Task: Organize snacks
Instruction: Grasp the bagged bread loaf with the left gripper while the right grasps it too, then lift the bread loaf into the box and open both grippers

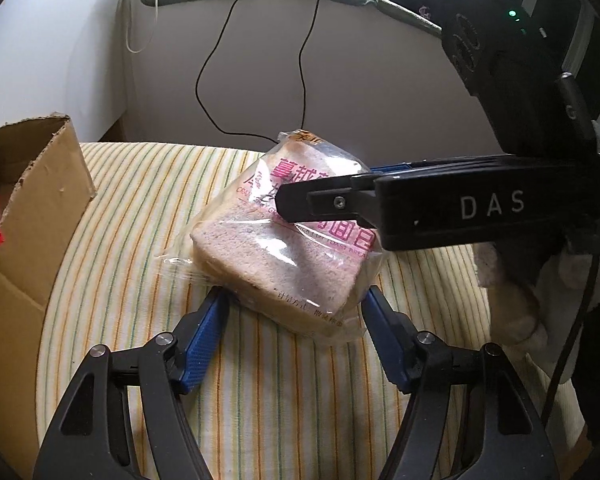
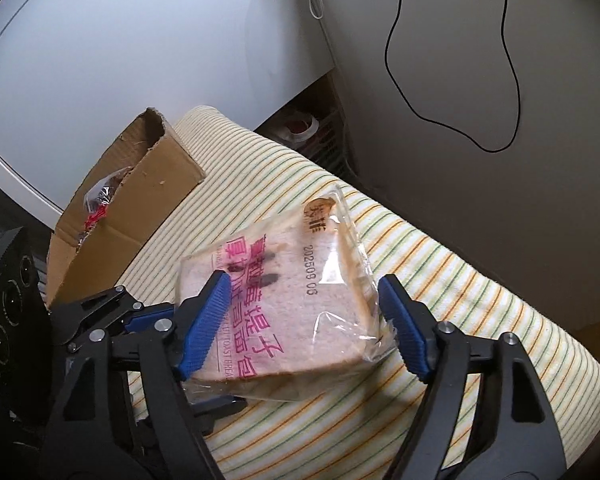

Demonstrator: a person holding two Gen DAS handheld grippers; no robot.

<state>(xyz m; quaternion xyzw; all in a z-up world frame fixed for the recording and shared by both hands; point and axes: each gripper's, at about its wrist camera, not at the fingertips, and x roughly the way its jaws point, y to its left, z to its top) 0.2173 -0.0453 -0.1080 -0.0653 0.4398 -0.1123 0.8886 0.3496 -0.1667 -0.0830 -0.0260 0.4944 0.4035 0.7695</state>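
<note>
One square slice of toast bread [image 2: 284,312] in a crinkled clear wrapper sits tilted near the middle of the striped cloth surface [image 2: 460,280]. Both the right gripper [image 2: 304,320] and the left gripper [image 1: 292,312] pinch it between ribbed blue pads. One torn cardboard box [image 1: 40,208] stands at the left edge.

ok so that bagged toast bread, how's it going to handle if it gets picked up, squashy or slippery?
The bagged toast bread is probably light and squashy: thick soft slices show through, so a hard pinch would likely dent them. Its clear wrapper looks glossy, loose and crinkled, so it may slide over the bread. The slack sealed ends would likely flop.
</note>
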